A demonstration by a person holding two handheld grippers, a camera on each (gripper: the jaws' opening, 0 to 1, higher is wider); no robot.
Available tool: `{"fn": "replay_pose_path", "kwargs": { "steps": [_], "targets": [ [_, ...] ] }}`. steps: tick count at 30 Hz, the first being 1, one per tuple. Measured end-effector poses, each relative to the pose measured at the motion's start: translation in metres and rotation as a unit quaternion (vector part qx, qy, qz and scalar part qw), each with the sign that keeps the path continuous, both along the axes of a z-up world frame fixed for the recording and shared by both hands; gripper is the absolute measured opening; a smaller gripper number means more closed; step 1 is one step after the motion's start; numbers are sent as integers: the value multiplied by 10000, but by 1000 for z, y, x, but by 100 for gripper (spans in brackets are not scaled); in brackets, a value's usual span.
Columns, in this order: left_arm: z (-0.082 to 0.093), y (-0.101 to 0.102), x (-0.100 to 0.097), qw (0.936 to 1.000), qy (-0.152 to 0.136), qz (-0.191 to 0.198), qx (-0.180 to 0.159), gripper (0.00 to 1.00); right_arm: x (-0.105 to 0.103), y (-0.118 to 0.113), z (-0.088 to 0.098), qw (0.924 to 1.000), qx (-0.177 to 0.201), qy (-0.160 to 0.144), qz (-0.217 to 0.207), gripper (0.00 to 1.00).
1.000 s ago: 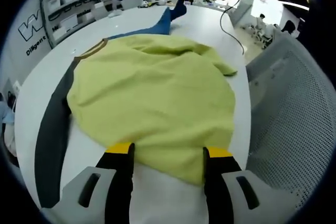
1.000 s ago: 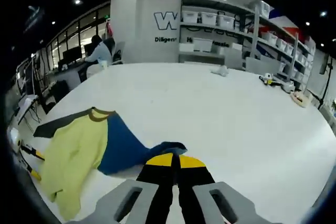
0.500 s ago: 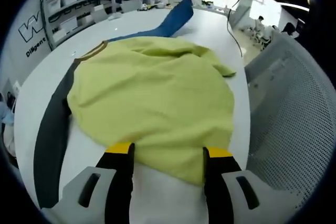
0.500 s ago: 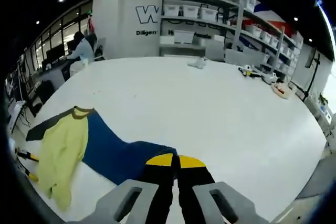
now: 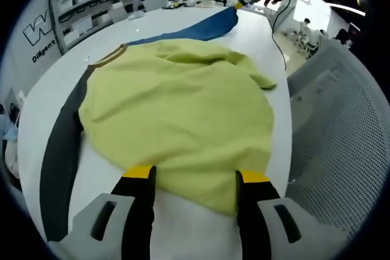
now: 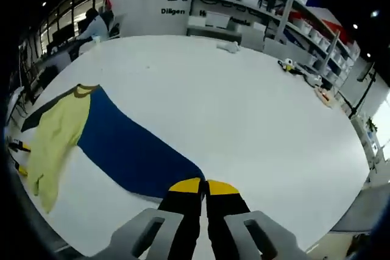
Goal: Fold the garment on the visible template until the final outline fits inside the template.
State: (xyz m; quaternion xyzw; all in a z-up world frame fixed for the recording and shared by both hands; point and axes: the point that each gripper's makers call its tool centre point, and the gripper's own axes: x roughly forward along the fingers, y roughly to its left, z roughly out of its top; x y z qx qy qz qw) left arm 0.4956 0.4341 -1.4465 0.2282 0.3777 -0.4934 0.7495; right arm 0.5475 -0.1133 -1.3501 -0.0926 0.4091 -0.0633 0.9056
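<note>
Right gripper view: fingers (image 6: 203, 188) clenched on blue sleeve (image 6: 131, 153), stretched lengthwise from garment (image 5: 183, 114); left fingers (image 5: 194, 178) released.

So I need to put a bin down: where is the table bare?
Bare: the wide white table beyond the blue sleeve, up to the shelves. Crowded: the yellow shirt covers the end by the mesh chair.

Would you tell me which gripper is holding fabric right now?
The right gripper, shut on the blue sleeve; the left gripper stands open before the yellow body.
</note>
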Motion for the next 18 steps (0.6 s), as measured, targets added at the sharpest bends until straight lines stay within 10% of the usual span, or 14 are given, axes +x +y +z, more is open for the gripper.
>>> {"fn": "replay_pose_path", "kwargs": {
  "steps": [18],
  "targets": [
    [0,0,0,9998,32,186,87,51,-41,2,-67,9963,590,487,-397,3]
  ]
}}
